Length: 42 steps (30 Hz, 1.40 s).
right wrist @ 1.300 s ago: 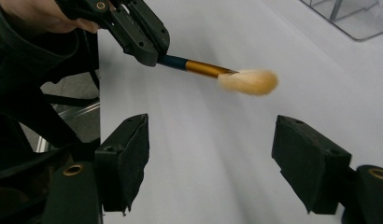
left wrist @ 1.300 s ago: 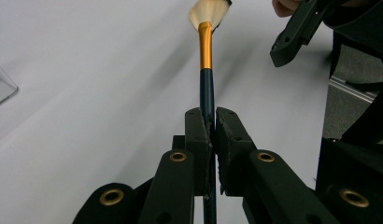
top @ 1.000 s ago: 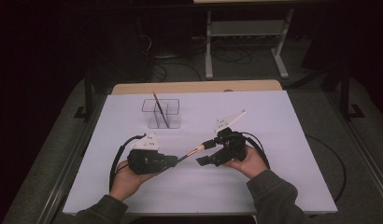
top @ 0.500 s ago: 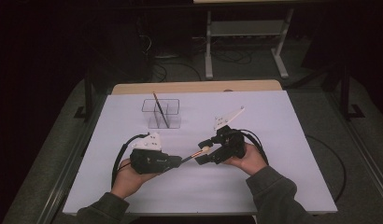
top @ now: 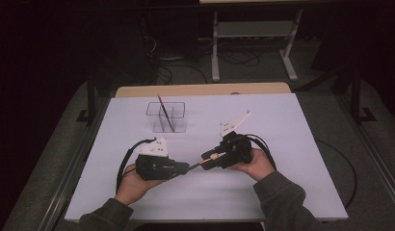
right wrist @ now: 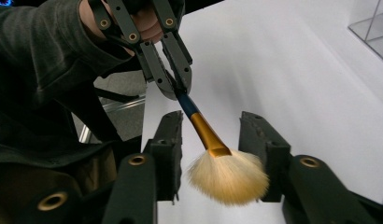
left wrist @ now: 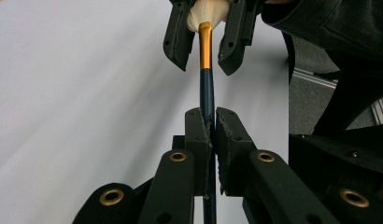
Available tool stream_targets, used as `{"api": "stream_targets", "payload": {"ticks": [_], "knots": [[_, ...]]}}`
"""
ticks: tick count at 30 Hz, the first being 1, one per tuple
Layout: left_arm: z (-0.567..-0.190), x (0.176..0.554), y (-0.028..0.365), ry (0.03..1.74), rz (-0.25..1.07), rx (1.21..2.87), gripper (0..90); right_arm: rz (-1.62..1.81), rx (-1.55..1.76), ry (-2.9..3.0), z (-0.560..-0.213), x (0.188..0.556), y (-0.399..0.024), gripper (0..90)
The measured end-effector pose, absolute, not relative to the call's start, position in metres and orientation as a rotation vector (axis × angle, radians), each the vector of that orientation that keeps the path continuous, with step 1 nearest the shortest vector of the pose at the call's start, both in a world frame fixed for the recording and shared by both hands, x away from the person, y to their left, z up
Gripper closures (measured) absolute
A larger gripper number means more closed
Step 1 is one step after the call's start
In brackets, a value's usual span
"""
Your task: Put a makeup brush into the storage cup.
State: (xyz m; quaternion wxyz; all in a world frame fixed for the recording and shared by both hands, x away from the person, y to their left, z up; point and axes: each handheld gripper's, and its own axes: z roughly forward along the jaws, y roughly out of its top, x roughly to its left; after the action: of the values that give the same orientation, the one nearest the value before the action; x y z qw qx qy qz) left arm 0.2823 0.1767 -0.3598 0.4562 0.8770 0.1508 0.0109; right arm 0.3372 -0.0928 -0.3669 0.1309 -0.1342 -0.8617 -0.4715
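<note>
1. At the near middle of the white table (top: 292, 144), your left gripper (left wrist: 207, 125) is clamped on the dark blue handle of the brush (left wrist: 206, 56); the brush is held clear of the surface, pointing toward your right hand.
2. Between the two grippers the brush runs handle, gold ferrule, then a pale fan of bristles.
3. Your right gripper (right wrist: 211, 140) brackets the ferrule and bristles; its jaws have just been closing, but the pads do not yet touch the brush.
4. Handling, as judged: light, rigid handle, soft bristles that would crush. Take hold on the ferrule or handle, not the hair.
5. Beyond, a clear organiser (top: 167, 117) stands with another stick-like item in it.
6. No brand, label or writing is legible.
</note>
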Motion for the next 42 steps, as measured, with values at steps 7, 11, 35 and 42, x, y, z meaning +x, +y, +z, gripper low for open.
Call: {"api": "stream_targets", "payload": {"ticks": [7,11,35,42], "knots": [[-0.36,0.282,0.176,0.368,0.025,2.164,83.7,-1.371,-0.383,-2.489,-0.367,0.338,-0.095,65.8],[-0.36,0.283,0.176,0.358,0.028,2.167,83.7,-1.379,-0.379,-2.458,-0.368,0.339,-0.095,68.2],[-0.364,0.285,0.164,0.347,-0.017,2.249,73.4,-1.374,-0.319,-2.491,-0.353,0.337,-0.088,80.8],[-0.366,0.285,0.16,0.352,-0.01,2.278,79.5,-1.325,-0.253,-2.575,-0.34,0.333,-0.083,80.9]]}}
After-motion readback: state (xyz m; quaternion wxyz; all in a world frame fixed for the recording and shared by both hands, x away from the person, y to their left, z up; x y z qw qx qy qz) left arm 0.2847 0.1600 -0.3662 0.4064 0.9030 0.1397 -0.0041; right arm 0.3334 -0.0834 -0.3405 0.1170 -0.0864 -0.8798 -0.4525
